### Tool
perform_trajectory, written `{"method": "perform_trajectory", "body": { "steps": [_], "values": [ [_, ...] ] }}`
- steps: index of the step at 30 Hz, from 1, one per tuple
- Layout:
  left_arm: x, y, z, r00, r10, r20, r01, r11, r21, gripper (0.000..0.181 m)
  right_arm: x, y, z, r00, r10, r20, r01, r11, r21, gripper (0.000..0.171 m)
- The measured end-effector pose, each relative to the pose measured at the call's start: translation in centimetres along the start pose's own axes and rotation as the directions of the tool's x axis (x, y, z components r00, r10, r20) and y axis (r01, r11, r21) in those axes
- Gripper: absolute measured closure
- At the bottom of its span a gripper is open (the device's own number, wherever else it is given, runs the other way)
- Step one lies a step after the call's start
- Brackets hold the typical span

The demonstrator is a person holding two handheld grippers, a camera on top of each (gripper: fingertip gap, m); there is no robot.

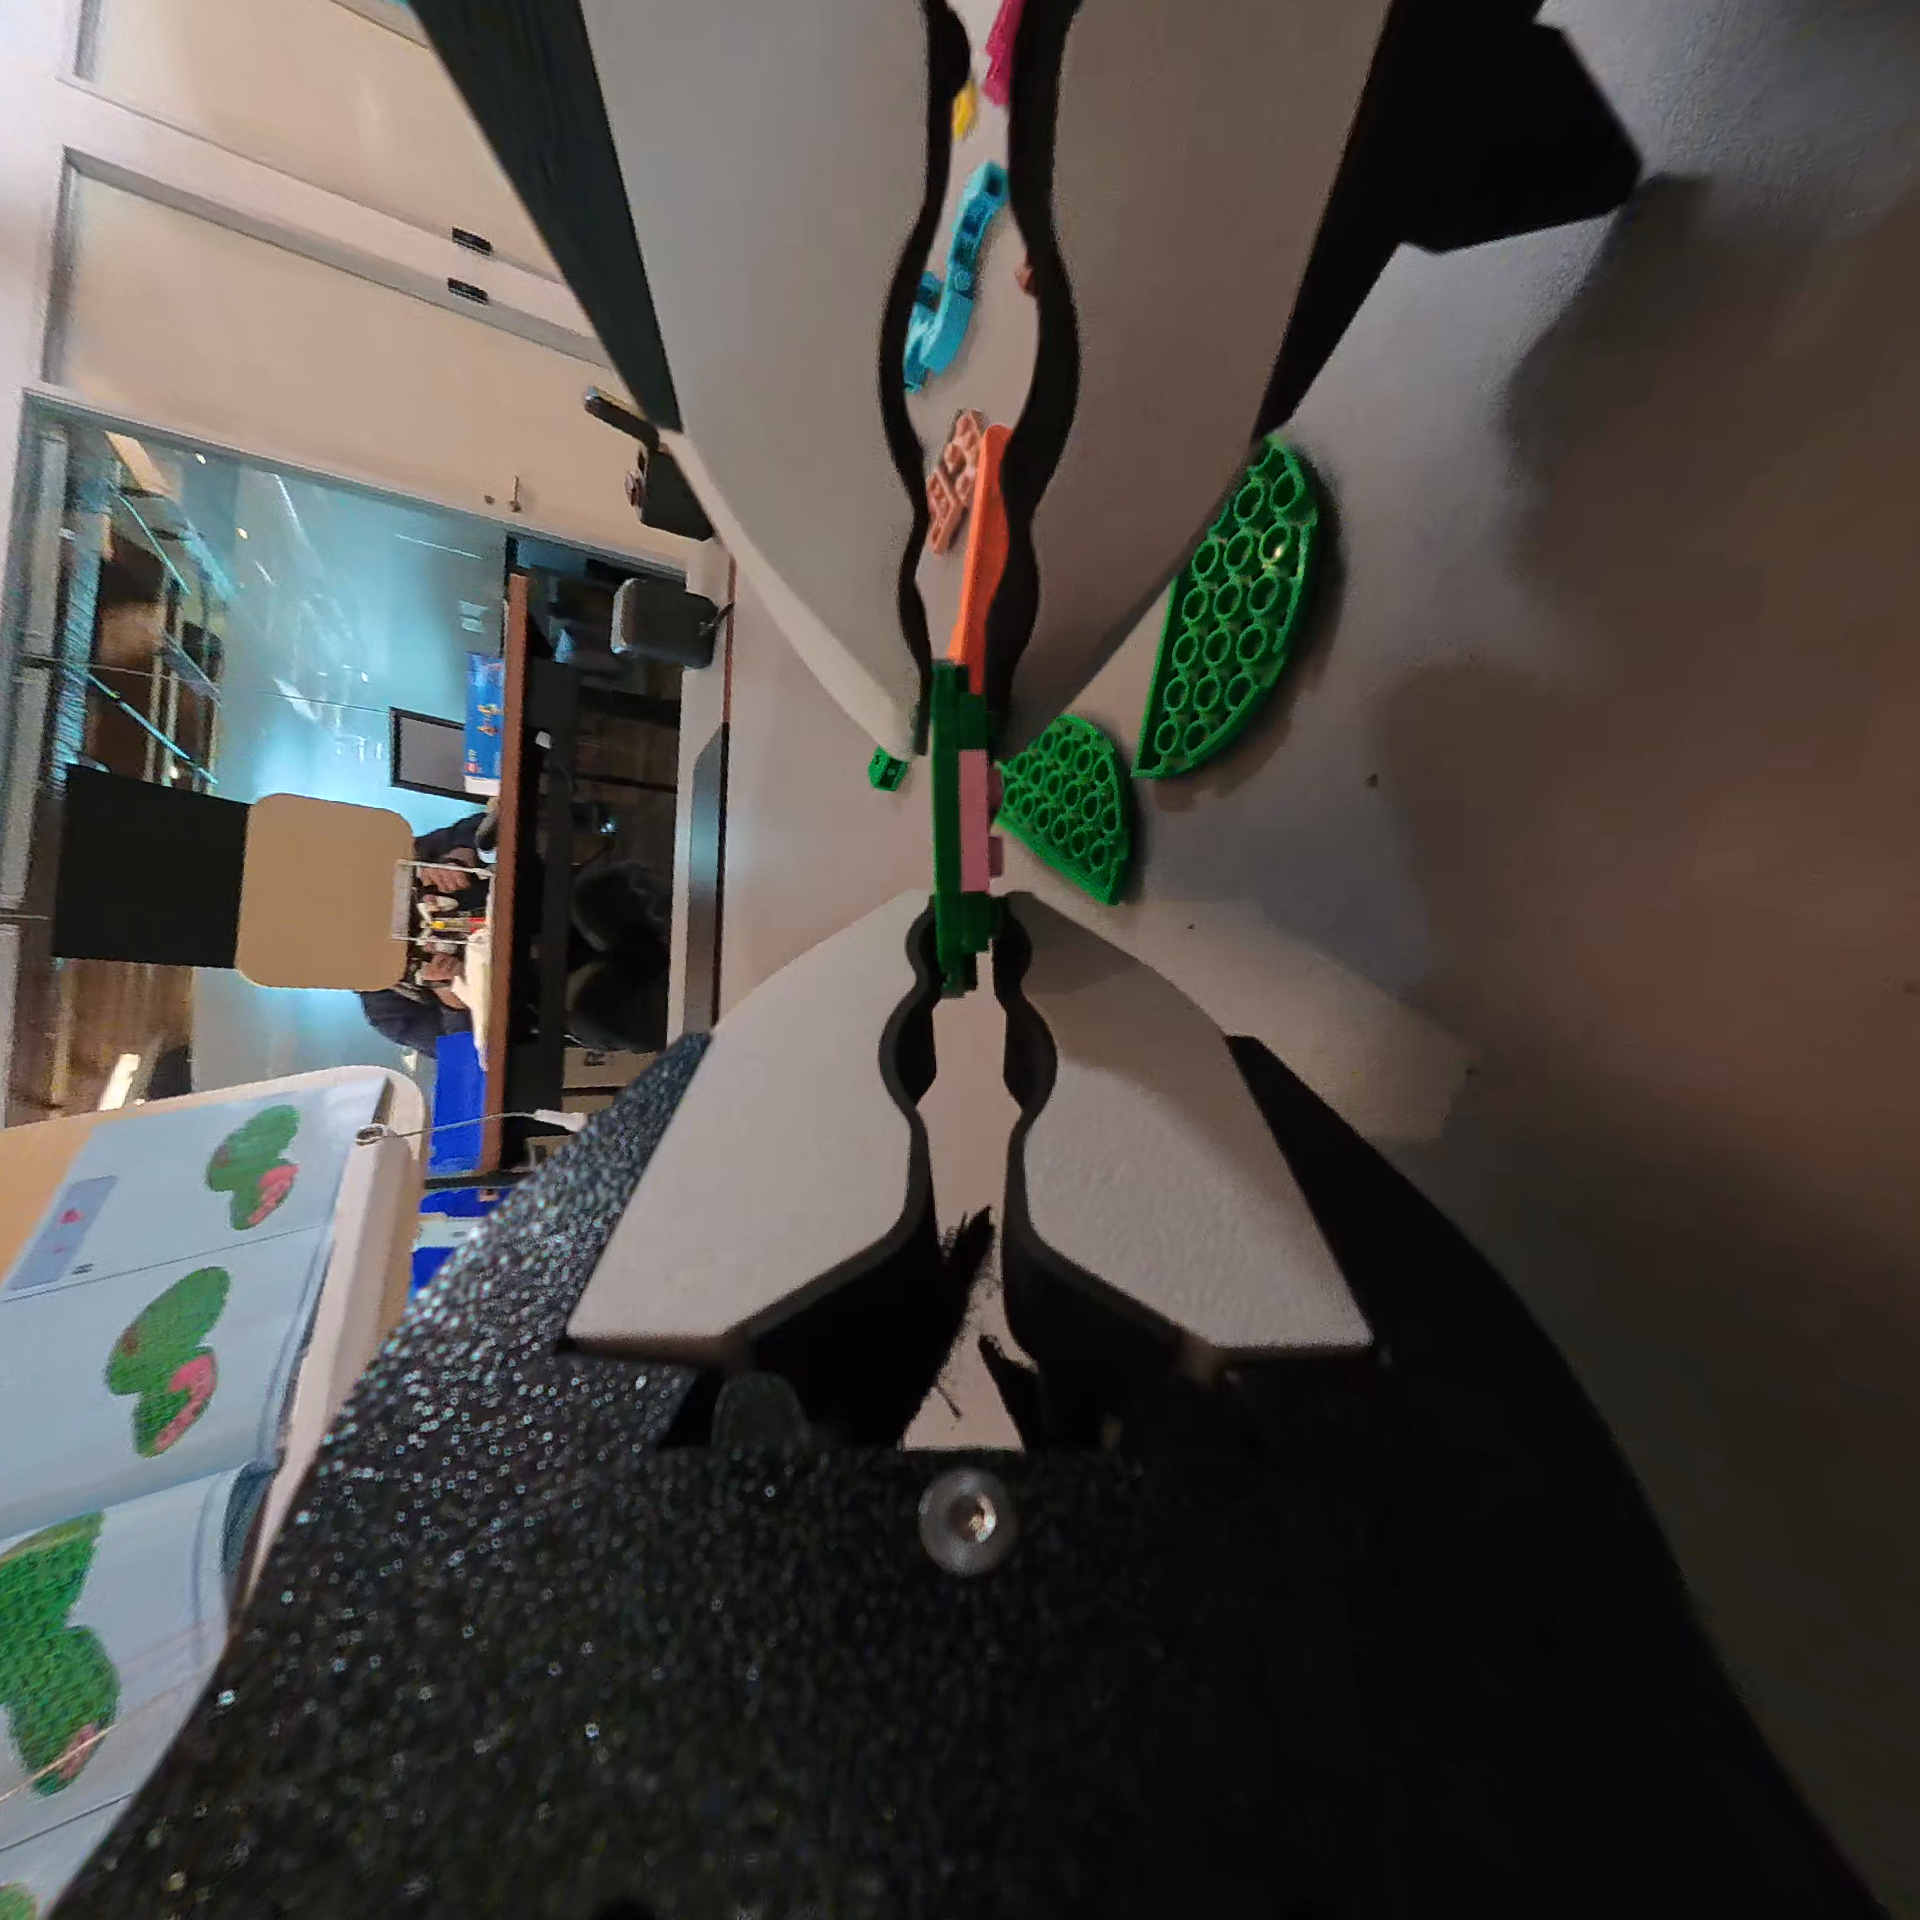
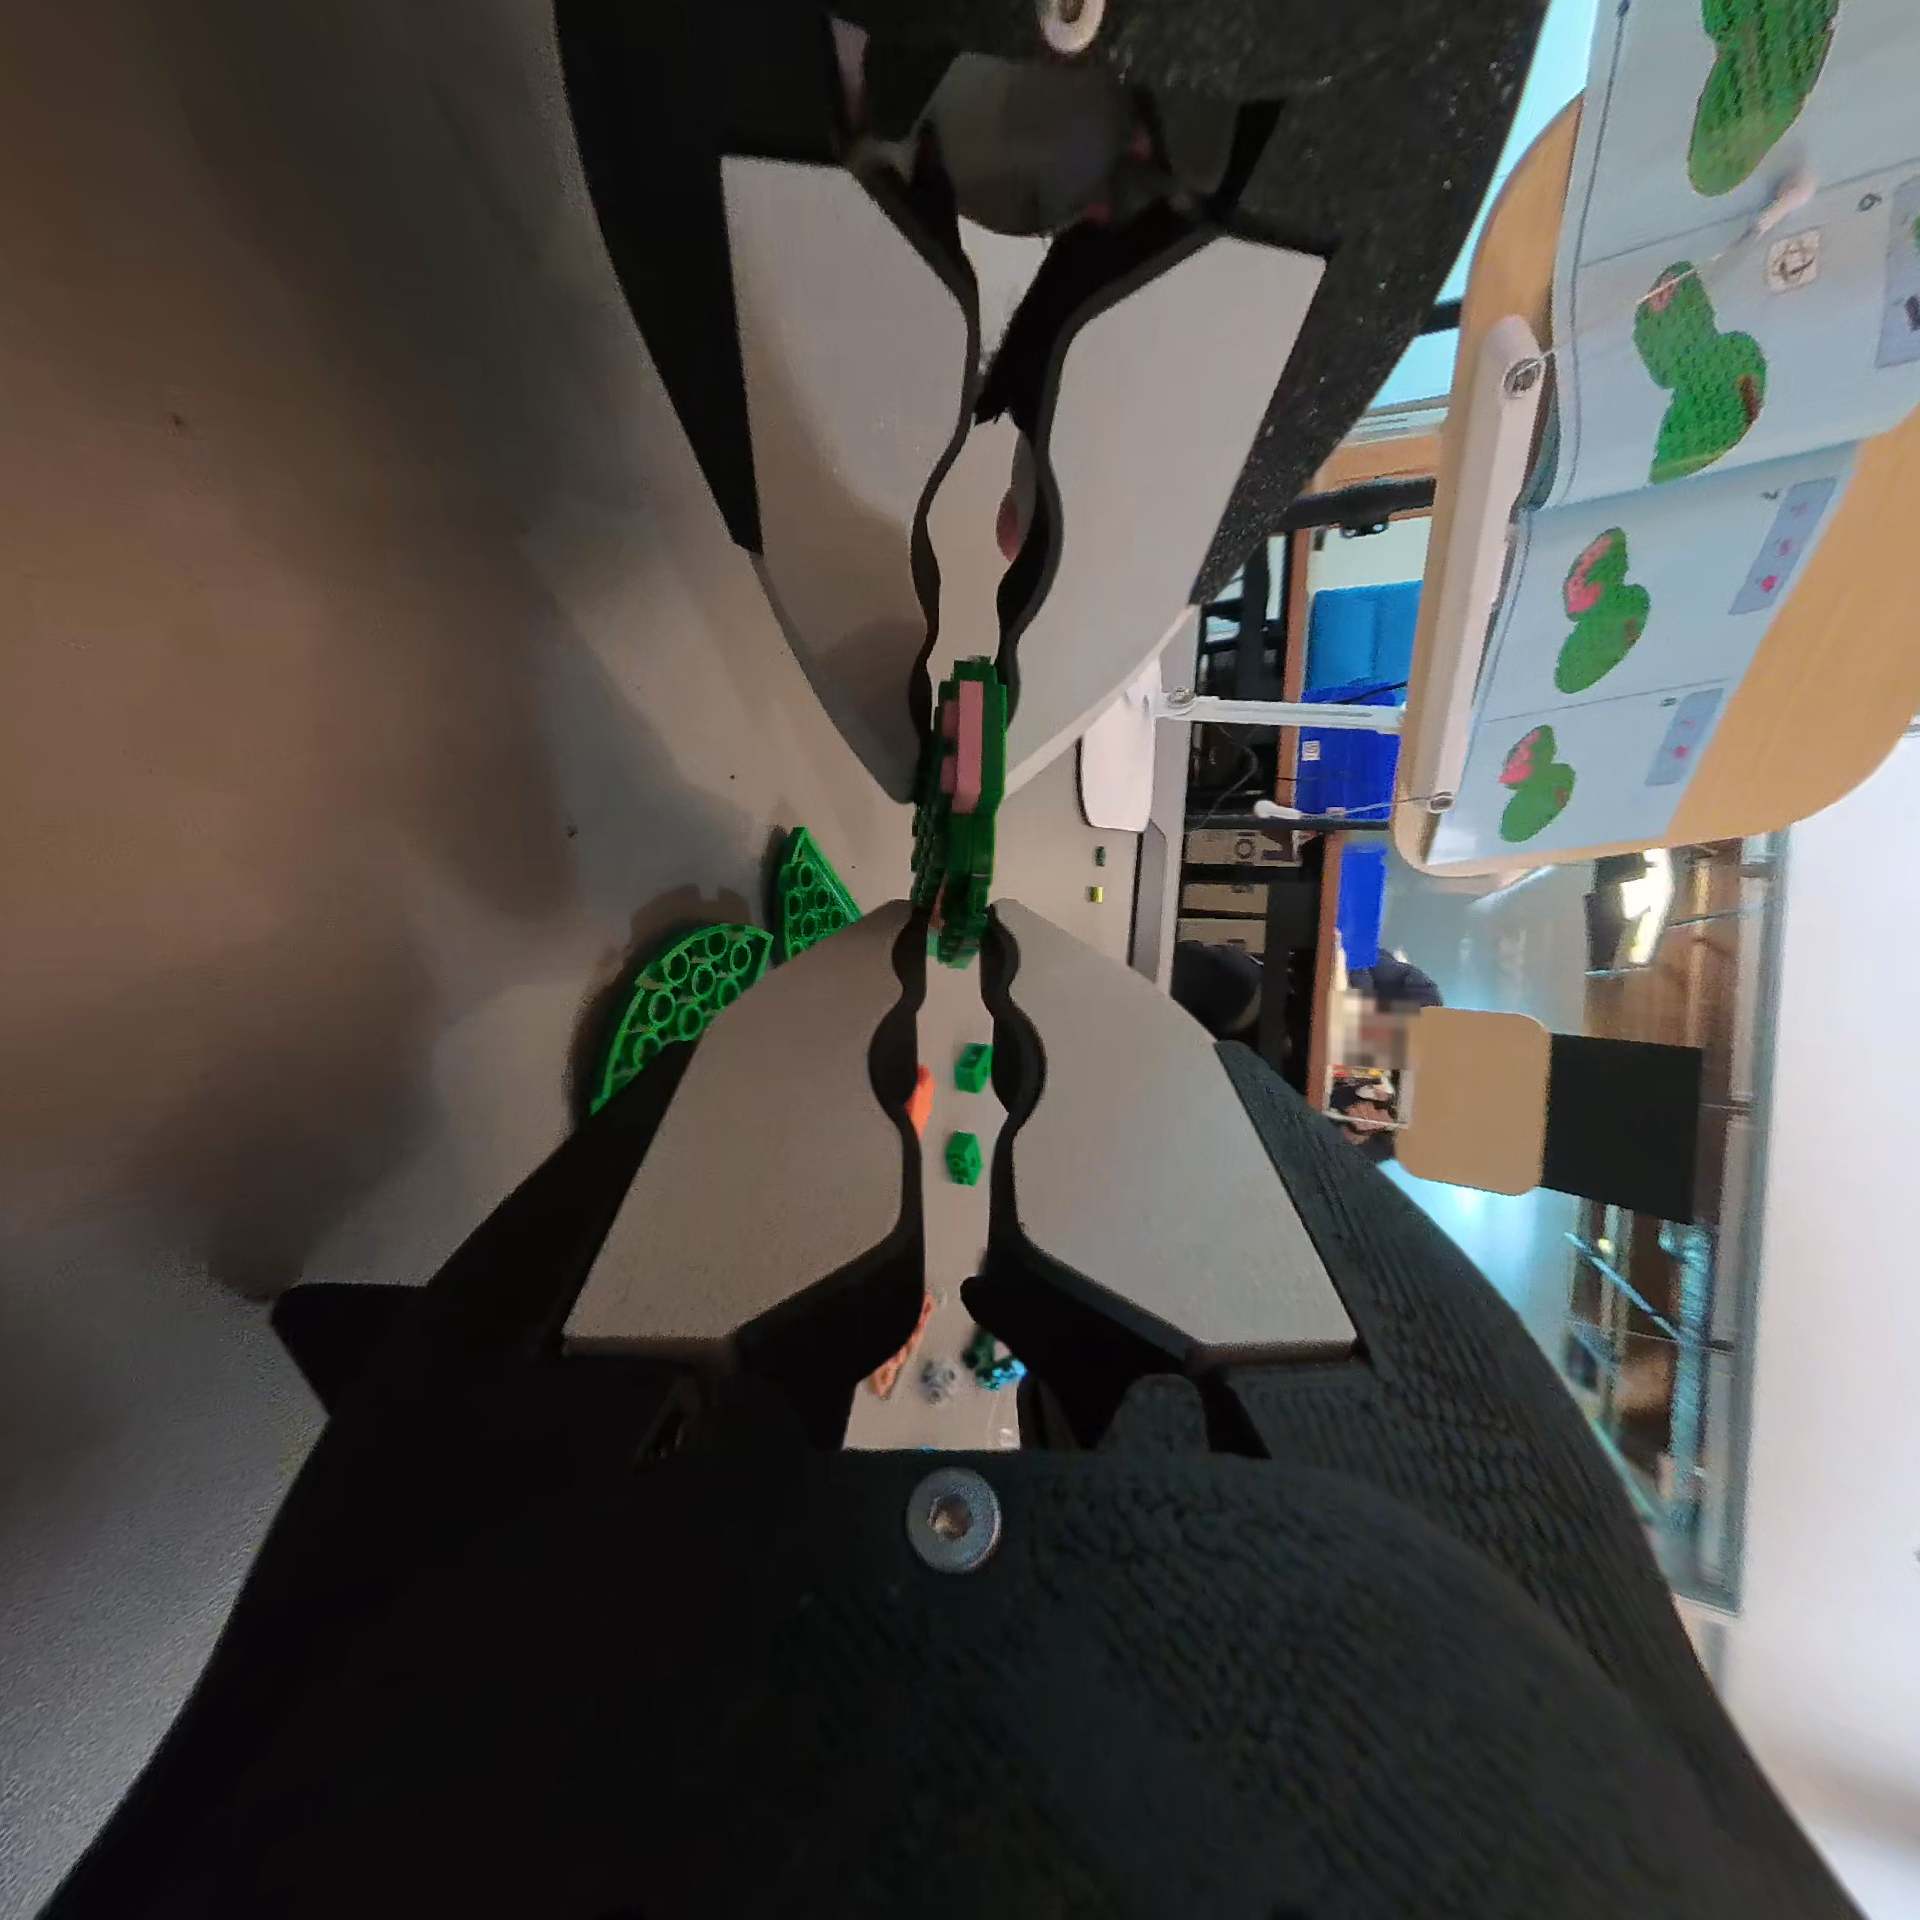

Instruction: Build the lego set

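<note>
A flat green and pink lego assembly (image 1: 958, 821) is held edge-on between my two grippers, which face each other above the grey table. My left gripper (image 1: 964, 925) is shut on its near end. My right gripper (image 1: 961, 717) comes in from the far side and is shut on the other end. In the right wrist view the assembly (image 2: 961, 790) sits between my right gripper (image 2: 951, 930) and the left gripper (image 2: 961, 727). Two green rounded plates (image 1: 1070, 810) (image 1: 1236, 613) lie studs-down on the table beside it.
Loose pieces lie on the table: an orange piece (image 1: 982, 540), a salmon plate (image 1: 956, 478), a cyan piece (image 1: 956, 281), and small green bricks (image 2: 971, 1068) (image 2: 963, 1155). The open instruction booklet (image 2: 1662, 520) stands on a wooden holder at the table's edge. People sit far behind.
</note>
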State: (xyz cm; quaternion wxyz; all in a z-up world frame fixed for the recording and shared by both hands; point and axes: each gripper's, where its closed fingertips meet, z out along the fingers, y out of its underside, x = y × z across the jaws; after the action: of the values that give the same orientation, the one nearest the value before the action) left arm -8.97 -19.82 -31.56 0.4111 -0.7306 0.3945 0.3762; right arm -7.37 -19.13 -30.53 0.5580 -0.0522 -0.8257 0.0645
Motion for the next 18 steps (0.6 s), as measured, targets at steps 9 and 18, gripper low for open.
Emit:
{"method": "perform_trajectory", "body": {
  "steps": [9,18],
  "values": [
    [0.1,-0.8,-0.9,0.945,0.314,0.089,-0.32,0.946,0.056,0.174,-0.8,-0.9,-0.9,0.984,-0.18,-0.011,0.181,0.981,0.068,0.167],
    [1.3,-1.0,-0.9,0.833,0.539,0.123,-0.548,0.835,0.047,0.173,-2.3,-1.1,-1.2,0.954,-0.297,0.026,0.293,0.95,0.106,0.167]
  ]
}}
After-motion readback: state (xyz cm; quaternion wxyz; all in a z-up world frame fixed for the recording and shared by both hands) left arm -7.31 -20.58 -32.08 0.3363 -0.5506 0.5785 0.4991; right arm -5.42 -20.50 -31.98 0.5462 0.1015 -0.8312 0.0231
